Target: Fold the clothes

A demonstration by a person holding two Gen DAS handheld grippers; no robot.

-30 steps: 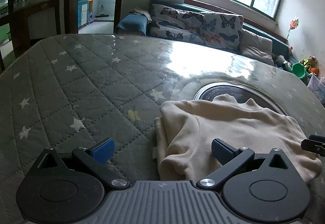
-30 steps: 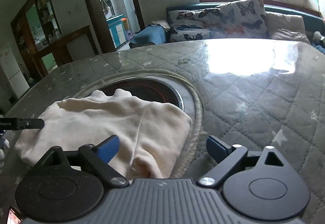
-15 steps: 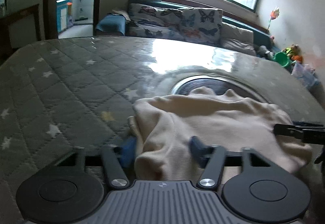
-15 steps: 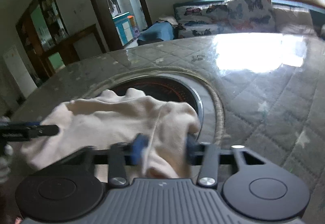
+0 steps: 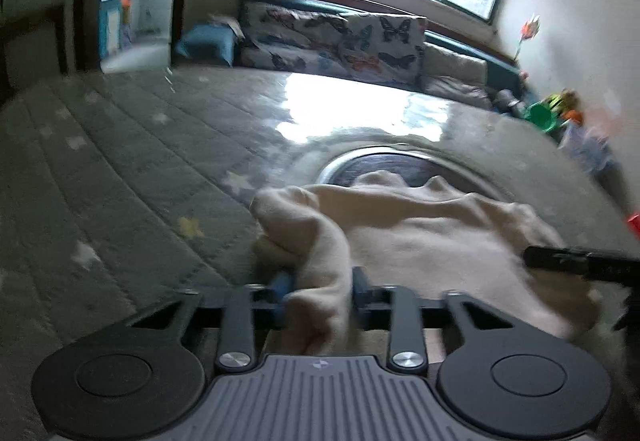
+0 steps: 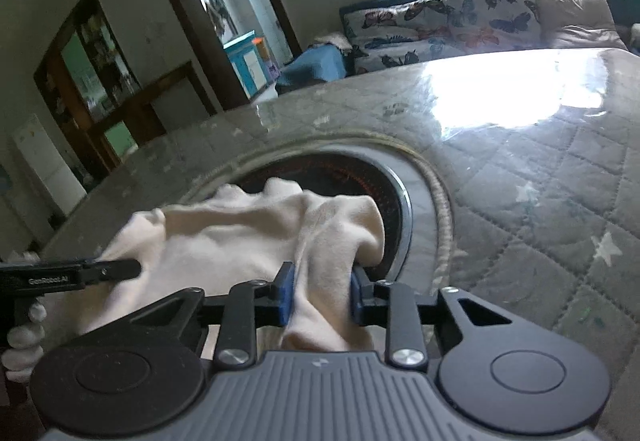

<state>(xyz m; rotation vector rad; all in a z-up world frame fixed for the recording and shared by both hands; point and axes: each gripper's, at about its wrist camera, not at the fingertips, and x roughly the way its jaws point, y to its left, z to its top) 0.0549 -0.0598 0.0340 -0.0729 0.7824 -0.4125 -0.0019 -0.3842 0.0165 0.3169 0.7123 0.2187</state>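
Observation:
A cream garment (image 5: 432,233) lies on the quilted grey table cover, partly over a dark round burner. My left gripper (image 5: 320,291) is closing its jaws on the garment's near left corner, and the bunched cloth fills the gap between the blue pads. My right gripper (image 6: 320,291) is closing on the near right corner of the same cream garment (image 6: 224,237), with a thick fold squeezed between its pads. Each gripper shows at the edge of the other view as a black bar, the right one (image 5: 580,265) and the left one (image 6: 72,275).
The quilted star-patterned table cover (image 5: 120,177) spreads wide to the left and far side. A round inset burner (image 6: 360,181) with a metal rim sits under the garment's far edge. A sofa with butterfly cushions (image 5: 340,41) stands behind the table. A gloved hand (image 6: 20,337) holds the left gripper.
Both grippers went from wide open to pinched on the garment's near corners. The gripped cloth has bunched up and lifted a little at both corners.

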